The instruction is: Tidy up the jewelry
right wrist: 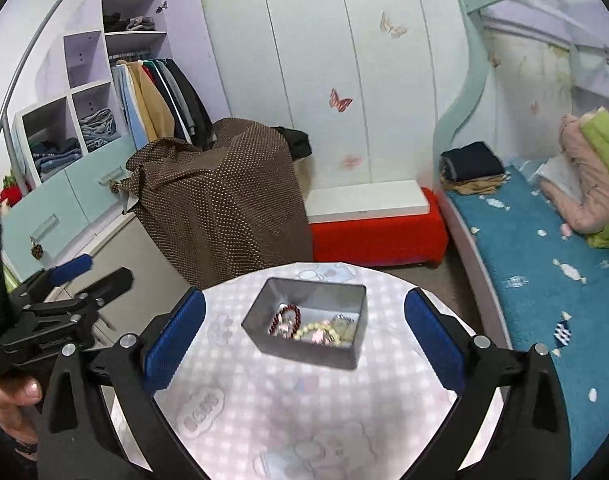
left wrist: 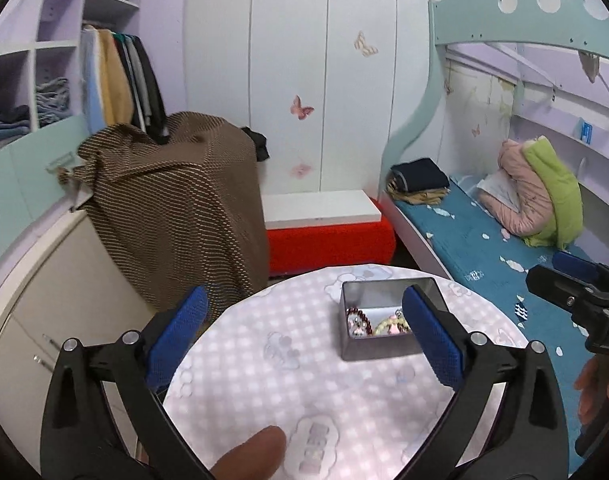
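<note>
- Round table with its pale checked cover fills the foreground, nothing loose lying on the cloth.
- Grey metal tin sits toward the far side, lid off, right way up.
- Left gripper and right gripper both hover above the table, jaws spread wide, holding nothing.
- Inside the tin: dark red bead bracelet touching a pale bead bracelet, small charms mixed in.
- Risk, I'd say: strands look tangled, so lifting one may drag another out, or tip the light tin.

A child's bedroom: bunk bed, open wardrobe, butterfly stickers
</note>
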`<state>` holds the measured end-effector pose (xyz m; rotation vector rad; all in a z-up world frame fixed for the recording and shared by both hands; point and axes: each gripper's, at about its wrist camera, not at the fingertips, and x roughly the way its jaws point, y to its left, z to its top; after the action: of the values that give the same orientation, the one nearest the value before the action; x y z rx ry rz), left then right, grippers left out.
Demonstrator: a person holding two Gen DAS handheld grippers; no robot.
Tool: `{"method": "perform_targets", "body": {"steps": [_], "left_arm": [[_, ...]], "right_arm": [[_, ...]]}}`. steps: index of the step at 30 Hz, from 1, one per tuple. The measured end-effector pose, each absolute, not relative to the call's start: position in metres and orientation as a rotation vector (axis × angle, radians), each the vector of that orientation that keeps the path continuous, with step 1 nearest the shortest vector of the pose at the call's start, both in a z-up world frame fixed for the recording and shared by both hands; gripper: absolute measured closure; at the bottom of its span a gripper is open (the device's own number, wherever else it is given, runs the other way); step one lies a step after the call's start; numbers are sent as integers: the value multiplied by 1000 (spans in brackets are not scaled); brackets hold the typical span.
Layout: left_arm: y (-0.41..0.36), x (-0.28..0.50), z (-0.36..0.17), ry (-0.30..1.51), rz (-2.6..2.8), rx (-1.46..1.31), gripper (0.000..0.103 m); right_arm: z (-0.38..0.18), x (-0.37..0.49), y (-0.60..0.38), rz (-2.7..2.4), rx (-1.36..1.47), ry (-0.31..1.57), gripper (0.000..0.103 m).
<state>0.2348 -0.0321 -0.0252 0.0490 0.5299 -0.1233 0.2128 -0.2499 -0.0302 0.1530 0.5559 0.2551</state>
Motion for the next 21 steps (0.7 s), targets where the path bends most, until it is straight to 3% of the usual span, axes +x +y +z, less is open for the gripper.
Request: {"method": "perform_targets", "body": {"steps": [21], "left_arm": [[8,39,-4,342,58,2,5]], "right_arm": [[-8,52,-197,155,65,361,7]]}}
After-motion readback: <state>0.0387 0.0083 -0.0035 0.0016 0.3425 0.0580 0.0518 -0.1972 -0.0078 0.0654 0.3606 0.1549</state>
